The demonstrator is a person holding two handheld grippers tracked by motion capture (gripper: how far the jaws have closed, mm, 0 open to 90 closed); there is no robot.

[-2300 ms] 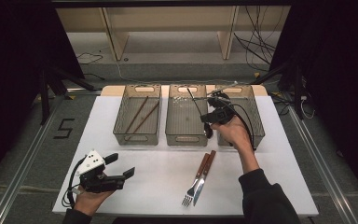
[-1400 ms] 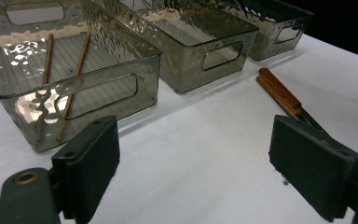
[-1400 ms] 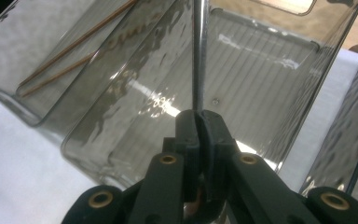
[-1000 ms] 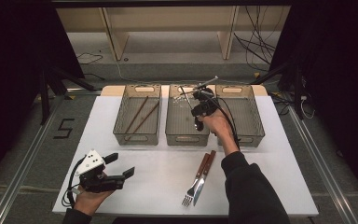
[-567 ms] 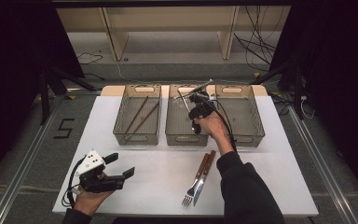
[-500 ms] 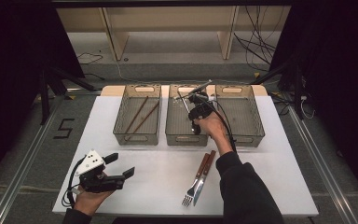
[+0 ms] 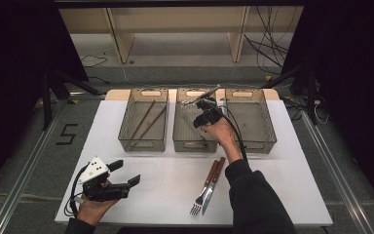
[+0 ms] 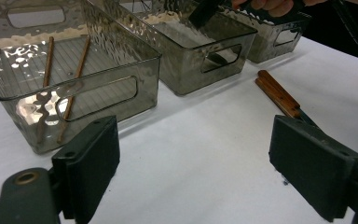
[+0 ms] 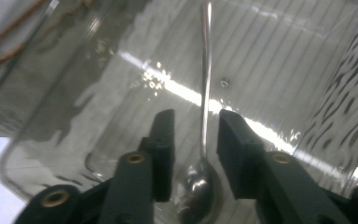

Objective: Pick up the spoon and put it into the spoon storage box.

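Right gripper [image 7: 203,115] hangs over the middle bin [image 7: 187,139] of three clear bins at the 12 o'clock side of the white table [image 7: 165,175]. In the right gripper view its jaws stand a little apart, astride a metal spoon [image 9: 204,121]; the handle runs toward 12 o'clock between them, the bowl lies low at 6 o'clock. Whether the jaws touch the spoon or it rests on the bin floor, I cannot tell.

Left gripper [image 7: 113,179] rests at the table's 7 o'clock corner, jaws wide apart, holding nothing.

Left bin [image 7: 126,141] holds two brown chopsticks [image 7: 145,122]. Right bin [image 7: 265,131] stands just beside the middle one.

A fork [image 7: 204,187] and a wooden-handled knife [image 7: 214,183] lie side by side on the table, at 6 o'clock of the middle bin.
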